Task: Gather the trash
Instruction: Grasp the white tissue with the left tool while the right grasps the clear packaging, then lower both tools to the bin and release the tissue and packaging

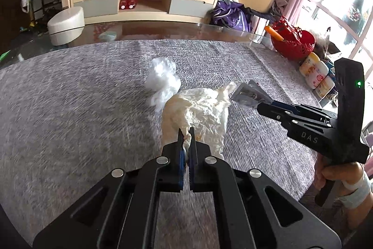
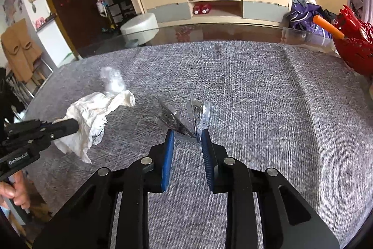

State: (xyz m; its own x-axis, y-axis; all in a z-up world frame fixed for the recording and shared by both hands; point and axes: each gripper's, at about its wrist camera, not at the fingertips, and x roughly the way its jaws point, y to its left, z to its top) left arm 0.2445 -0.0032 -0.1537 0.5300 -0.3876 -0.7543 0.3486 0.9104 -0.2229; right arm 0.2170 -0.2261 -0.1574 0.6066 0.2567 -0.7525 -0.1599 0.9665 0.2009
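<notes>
Left gripper clamped shut on crumpled white tissue, tissue bulging toward 12 o'clock. Clear plastic wad at 11. Right gripper, jaws narrowly parted, pinched foil wrapper. Grey tablecloth lay open from 1 to 3 o'clock.

A crumpled cream-white paper tissue is pinched at its near edge between the left tongs, its bulk bunched and hanging forward over the grey woven surface. Just behind it lies a small wad of clear, whitish plastic film. To the right, a creased silvery foil wrapper fans upward from between the right tongs.
</notes>
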